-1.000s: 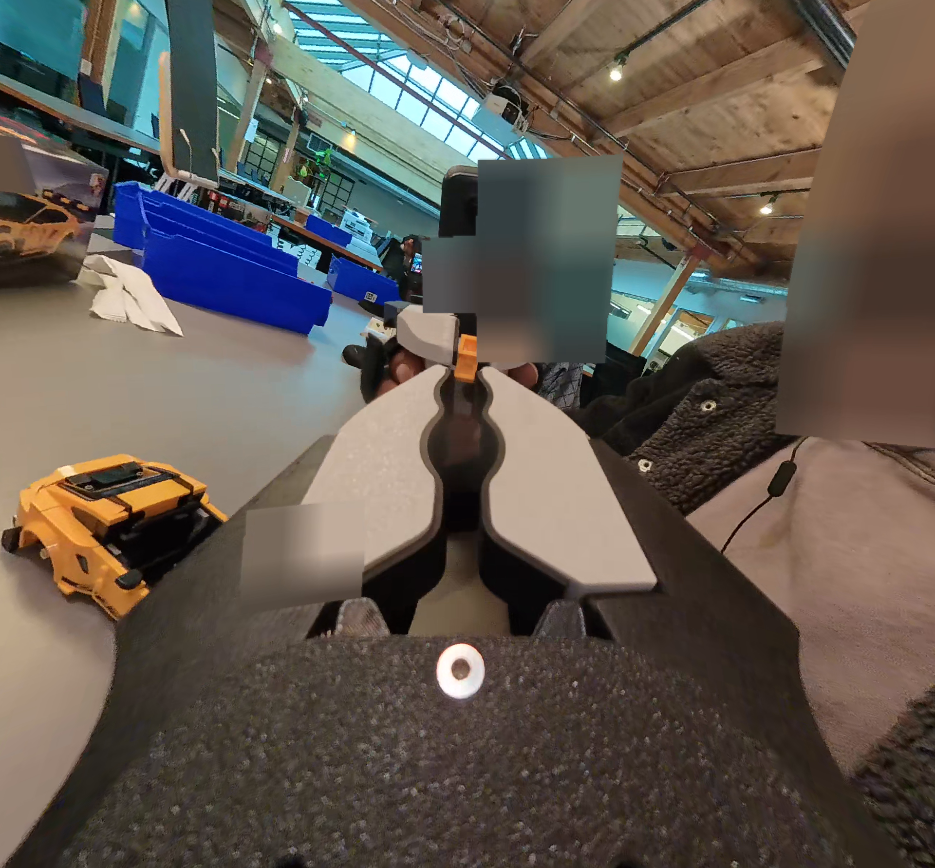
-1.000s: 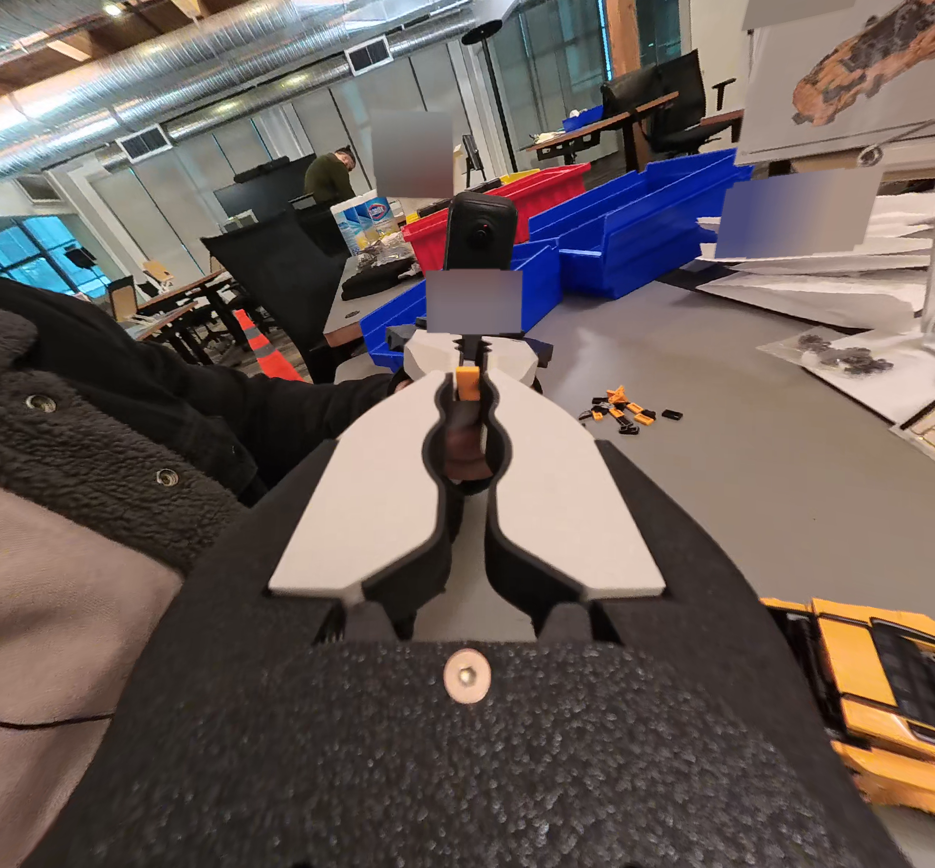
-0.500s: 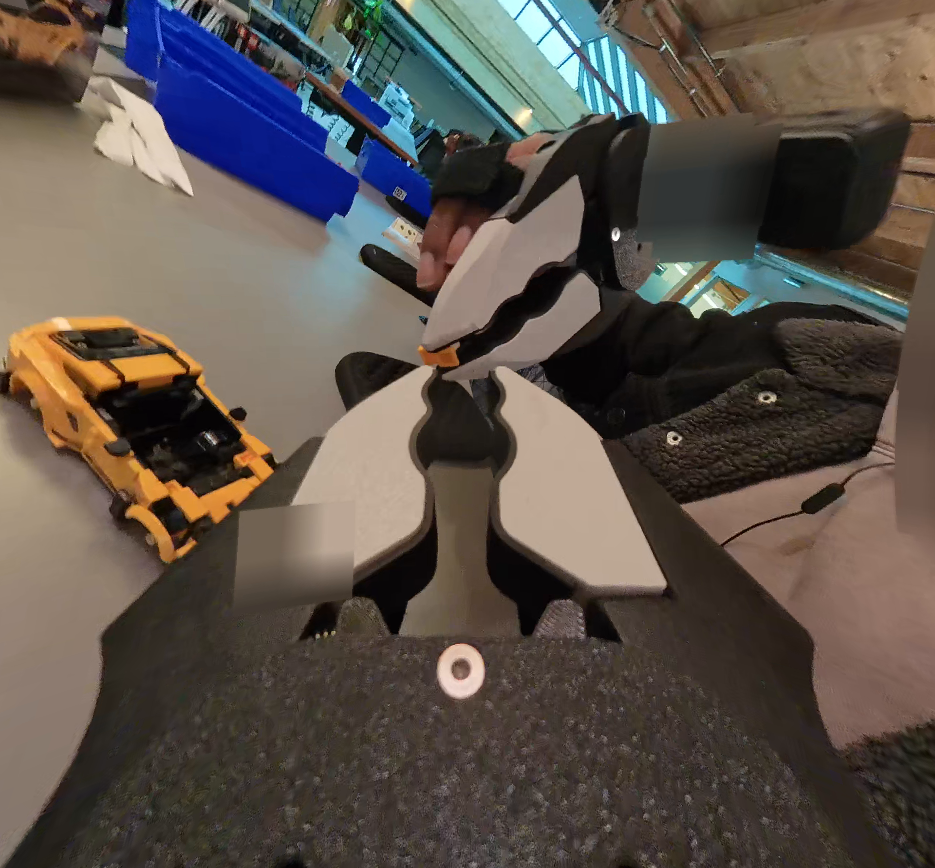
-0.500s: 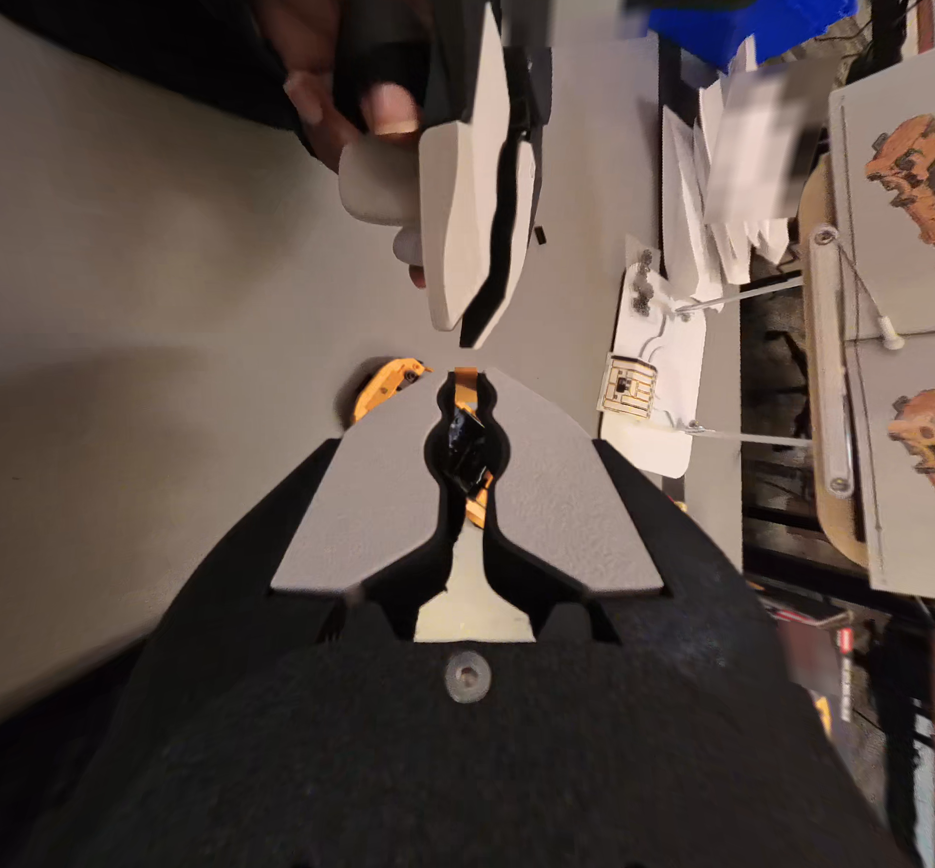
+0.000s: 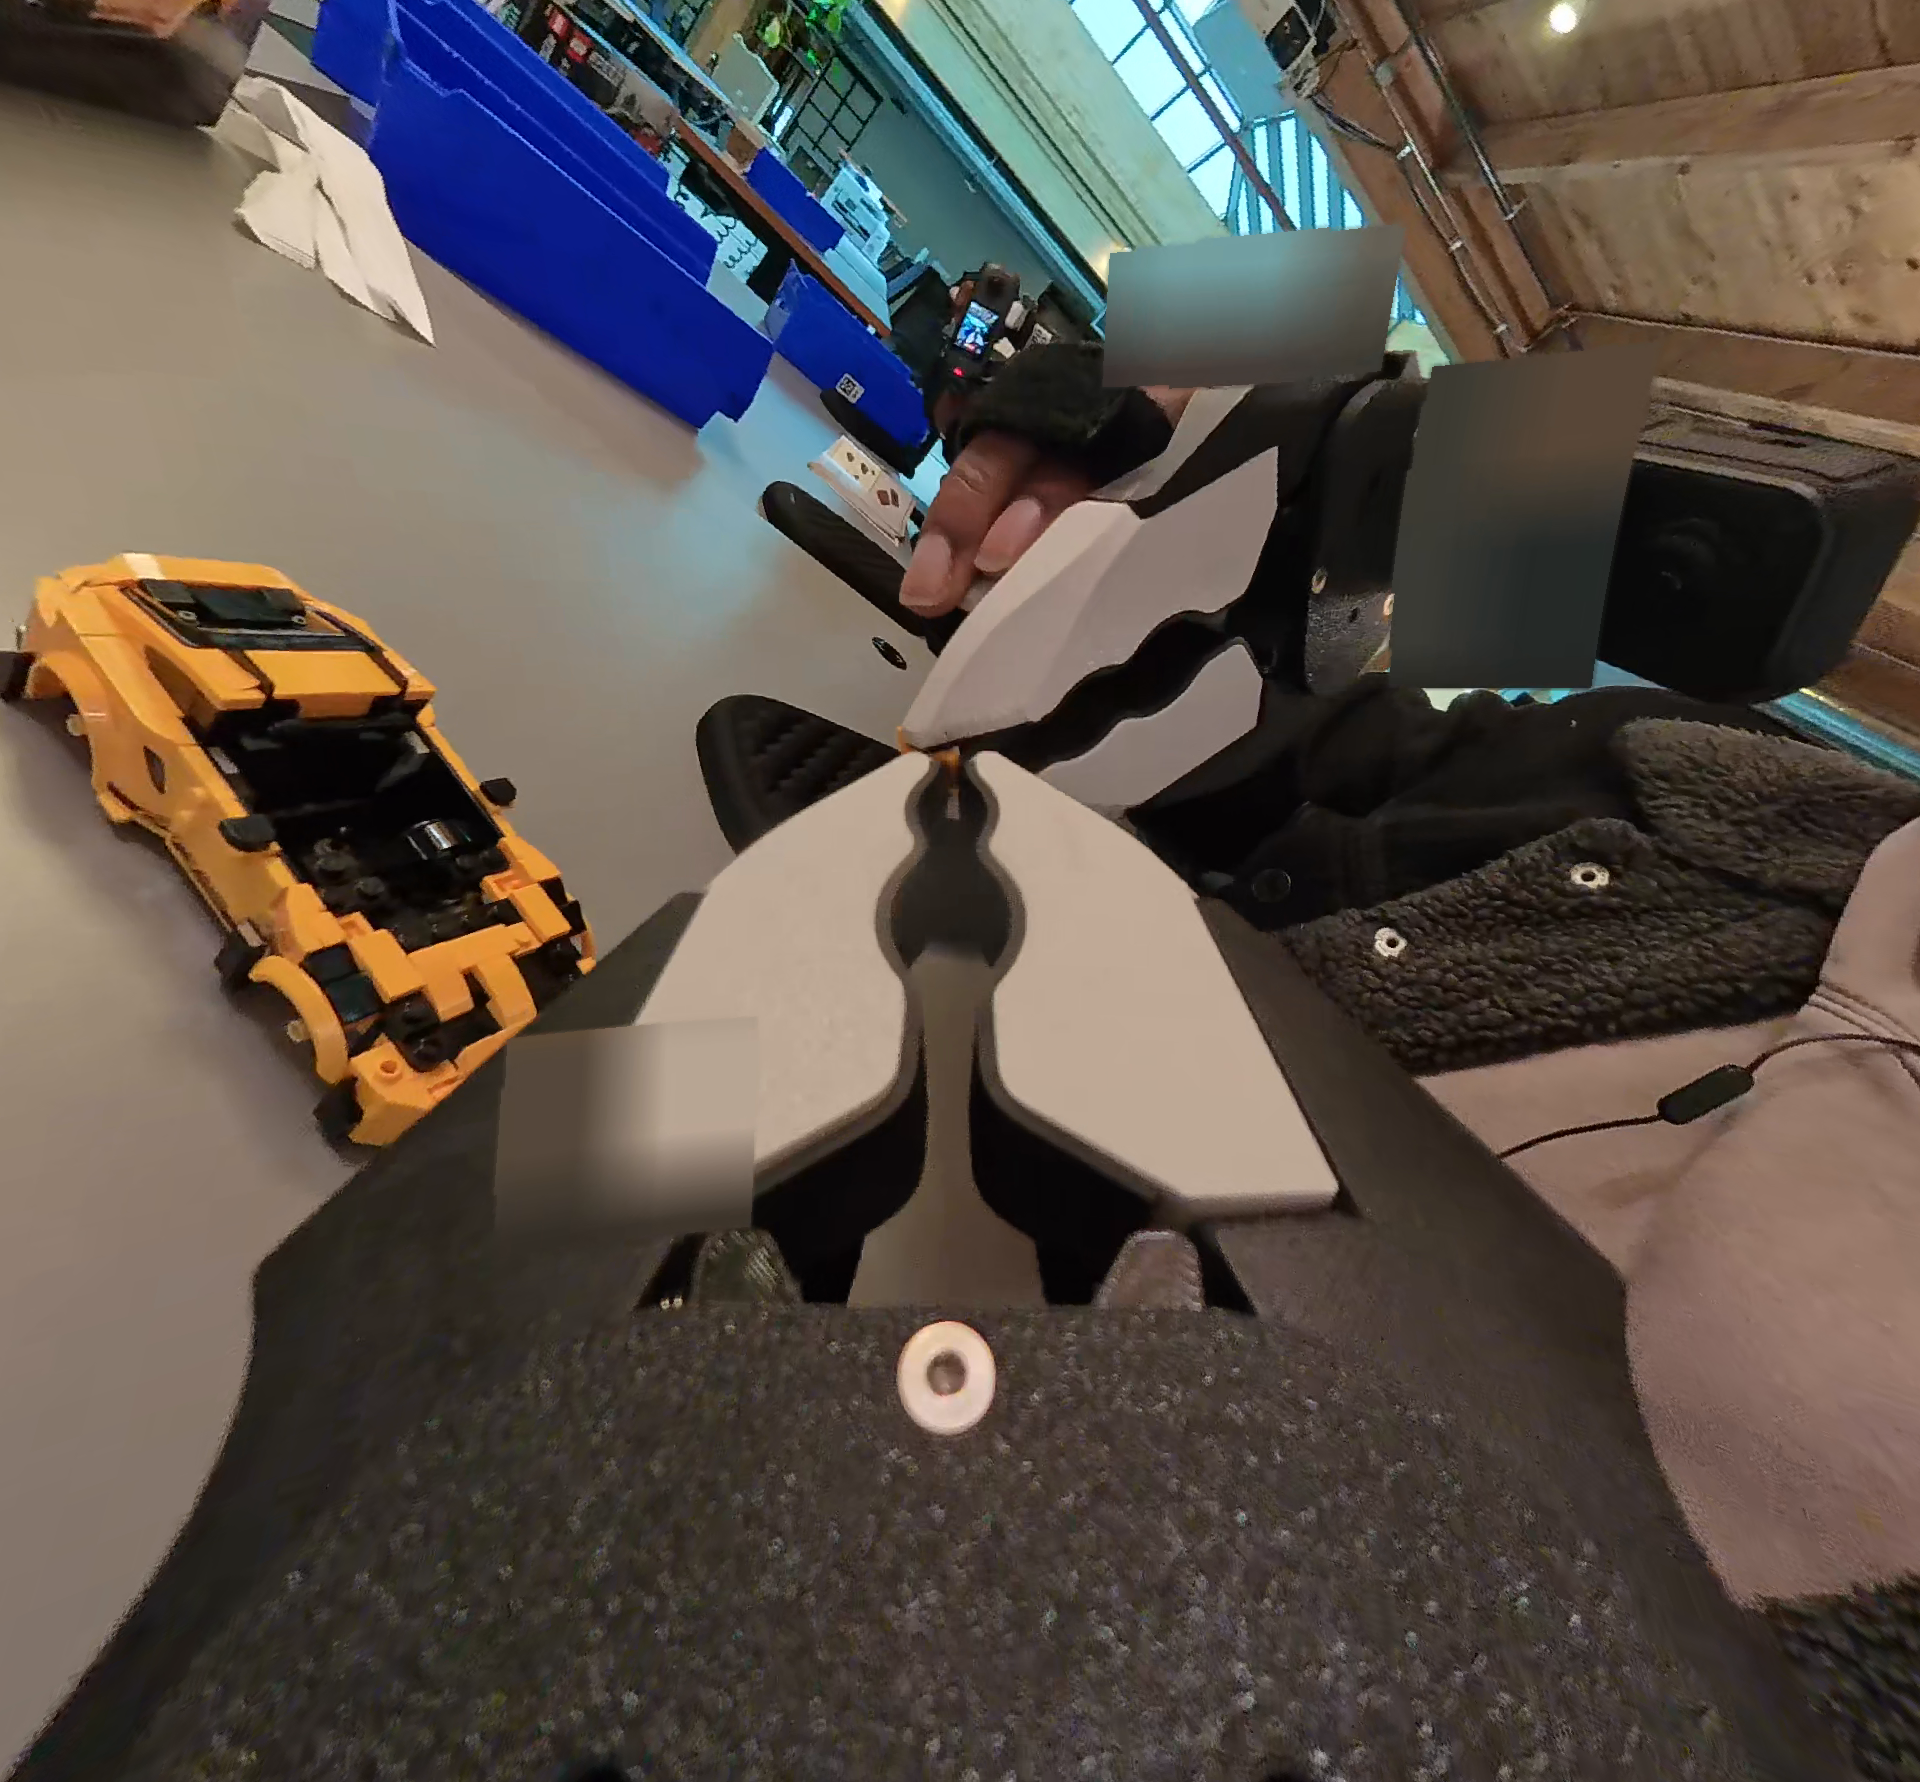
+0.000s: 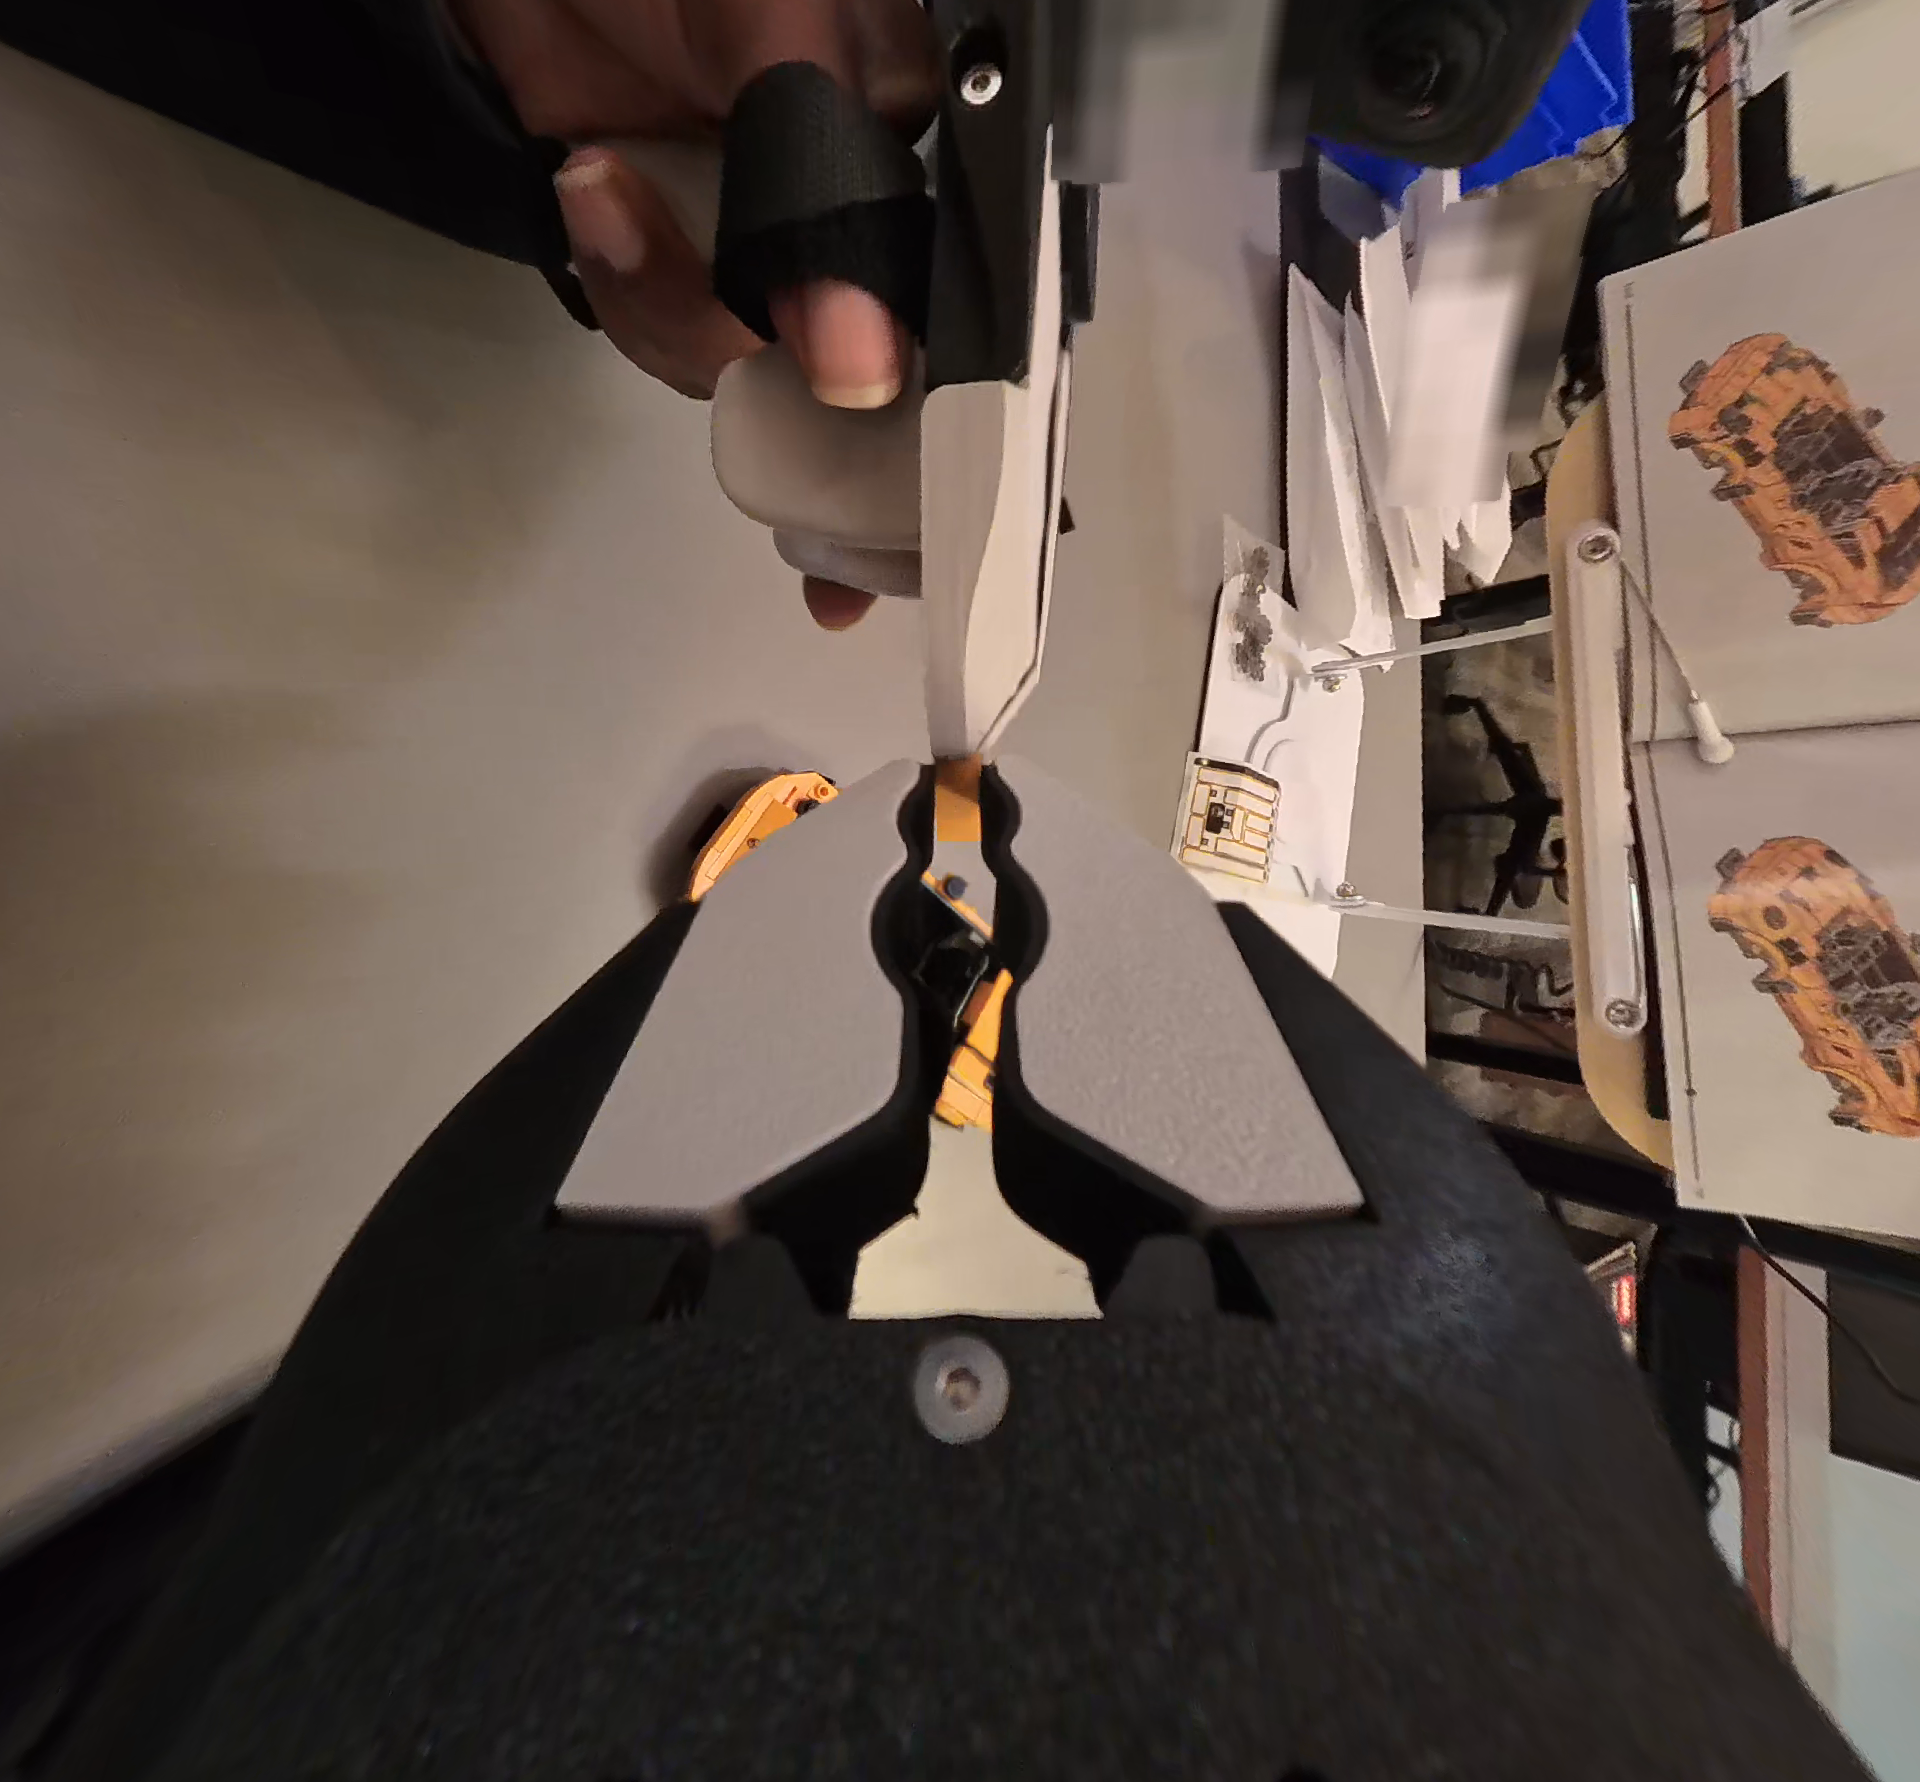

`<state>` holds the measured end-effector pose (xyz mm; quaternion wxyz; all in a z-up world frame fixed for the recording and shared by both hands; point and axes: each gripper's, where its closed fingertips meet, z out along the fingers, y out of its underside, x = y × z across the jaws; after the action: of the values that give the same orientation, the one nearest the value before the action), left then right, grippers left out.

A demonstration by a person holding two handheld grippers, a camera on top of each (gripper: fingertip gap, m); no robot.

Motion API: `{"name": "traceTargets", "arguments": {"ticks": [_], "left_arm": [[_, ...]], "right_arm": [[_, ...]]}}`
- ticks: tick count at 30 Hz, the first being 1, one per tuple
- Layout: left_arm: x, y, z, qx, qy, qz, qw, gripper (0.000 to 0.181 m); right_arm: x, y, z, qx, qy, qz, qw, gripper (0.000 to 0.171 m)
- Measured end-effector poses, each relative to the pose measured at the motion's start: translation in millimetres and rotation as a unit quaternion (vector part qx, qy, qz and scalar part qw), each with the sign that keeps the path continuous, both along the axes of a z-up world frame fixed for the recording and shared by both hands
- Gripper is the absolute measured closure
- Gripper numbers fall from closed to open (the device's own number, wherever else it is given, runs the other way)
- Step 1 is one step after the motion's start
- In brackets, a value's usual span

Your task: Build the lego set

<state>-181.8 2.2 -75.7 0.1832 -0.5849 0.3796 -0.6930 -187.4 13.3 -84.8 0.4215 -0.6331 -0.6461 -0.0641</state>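
The orange and black lego car (image 5: 281, 797) lies on the grey table (image 5: 520, 537), left of my left gripper (image 5: 951, 768). My right gripper (image 6: 956, 782) is shut on a small orange piece (image 6: 958, 805) and points down over the car (image 6: 753, 823). In the left wrist view the right gripper (image 5: 920, 740) comes in from the right with the orange piece (image 5: 925, 748) at its tips. My left gripper is shut and its tips meet that piece; in the right wrist view it (image 6: 971, 740) comes in from above. Whether it pinches the piece is not visible.
Blue bins (image 5: 540, 205) and white paper (image 5: 332, 215) lie at the table's far side. An open instruction booklet (image 6: 1787, 693) stands on a holder at the right, with a bag of small parts (image 6: 1252, 610) and a sticker sheet (image 6: 1226, 818) beside it. A person's coat (image 5: 1558, 953) is close on the right. My two grippers' fingertips are within a few centimetres of each other.
The right gripper turned from level to pointing down over the car, keeping the orange piece. Both grippers then closed in until their tips meet at the piece.
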Motion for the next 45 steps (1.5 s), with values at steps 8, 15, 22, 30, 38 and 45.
{"name": "traceTargets", "arguments": {"ticks": [8,15,22,30,38,45], "left_arm": [[0.5,-0.6,-2.1,-0.016,-0.010,-0.014,1.000,0.180],[-1.8,4.0,-4.6,-0.040,-0.018,-0.021,0.999,0.180],[-0.8,5.1,-9.0,-0.046,-0.012,-0.020,0.999,0.180],[-0.1,26.0,-39.4,0.069,0.061,0.039,0.995,0.170],[0.5,32.4,-91.2,0.225,0.172,0.043,0.958,0.169],[1.7,29.0,-107.7,0.248,0.201,0.026,0.947,0.169]], "right_arm": [[0.1,-1.1,-1.8,0.008,0.025,0.008,1.000,0.163],[2.9,-1.2,-0.1,0.006,0.029,0.028,0.999,0.159],[1.5,1.9,-7.7,-0.001,0.004,0.037,0.999,0.164],[21.1,8.6,-37.5,-0.066,-0.066,0.076,0.993,0.164],[35.8,12.0,-98.4,-0.201,-0.179,0.191,0.944,0.164],[37.5,11.5,-113.7,-0.269,-0.220,0.236,0.908,0.164]]}}
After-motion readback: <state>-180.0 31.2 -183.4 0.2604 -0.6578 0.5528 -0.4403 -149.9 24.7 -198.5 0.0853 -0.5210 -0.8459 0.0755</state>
